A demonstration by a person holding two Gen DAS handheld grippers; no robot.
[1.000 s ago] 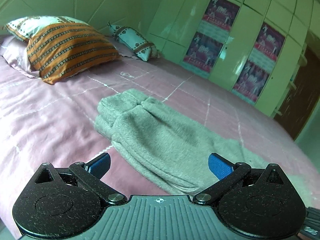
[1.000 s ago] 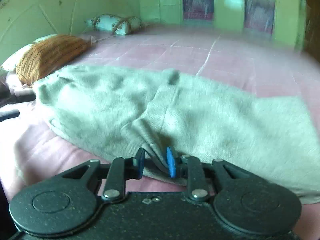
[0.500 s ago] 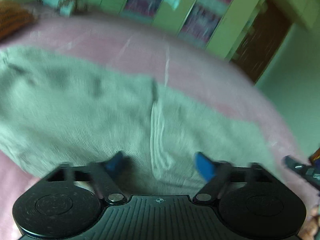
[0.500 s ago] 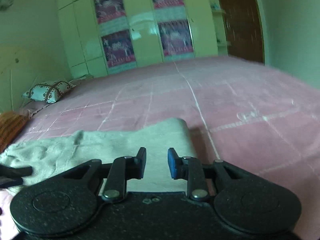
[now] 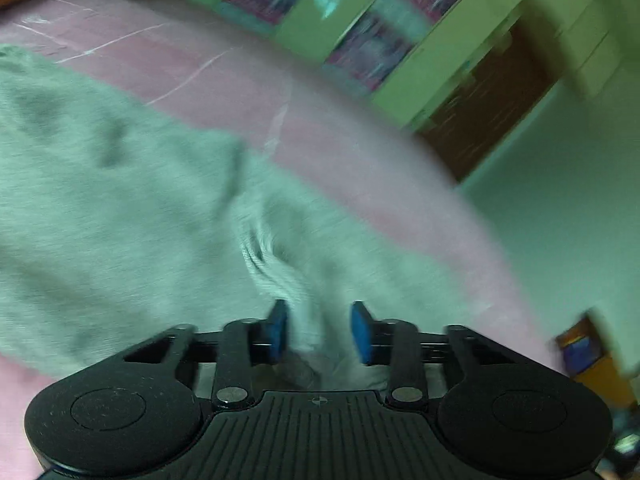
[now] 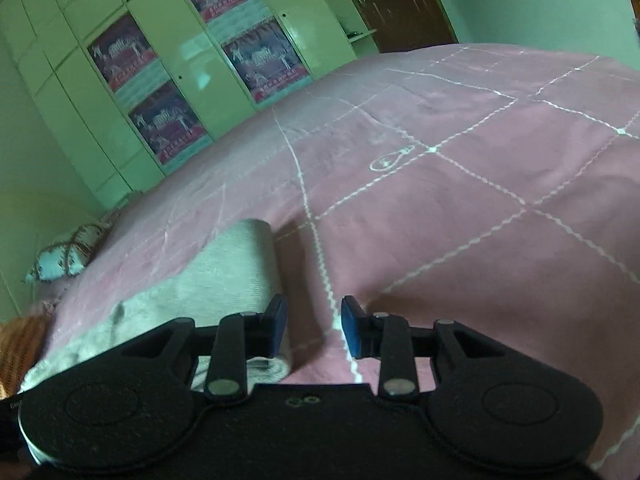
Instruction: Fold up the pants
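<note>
Grey knit pants (image 5: pixel 120 208) lie spread on a pink bedsheet (image 5: pixel 328 144). In the blurred left wrist view my left gripper (image 5: pixel 318 332) has its blue pads partly closed around a raised ribbed fold of the pants (image 5: pixel 276 272); fabric sits between the pads. In the right wrist view my right gripper (image 6: pixel 313 328) is open and empty, low over the pink bedsheet (image 6: pixel 460 208). The pants' ribbed end (image 6: pixel 236 276) lies just left of its left pad (image 6: pixel 277 326).
Green wardrobe doors with posters (image 6: pixel 192 80) stand beyond the bed. A brown door (image 6: pixel 392 0) is at the far right. A patterned bolster pillow (image 6: pixel 60 260) and an orange pillow (image 6: pixel 20 344) lie at the bed's left end.
My left gripper swung right over the pants and narrowed its jaws around a fold. My right gripper let go of the pants, moved past their end and opened wider.
</note>
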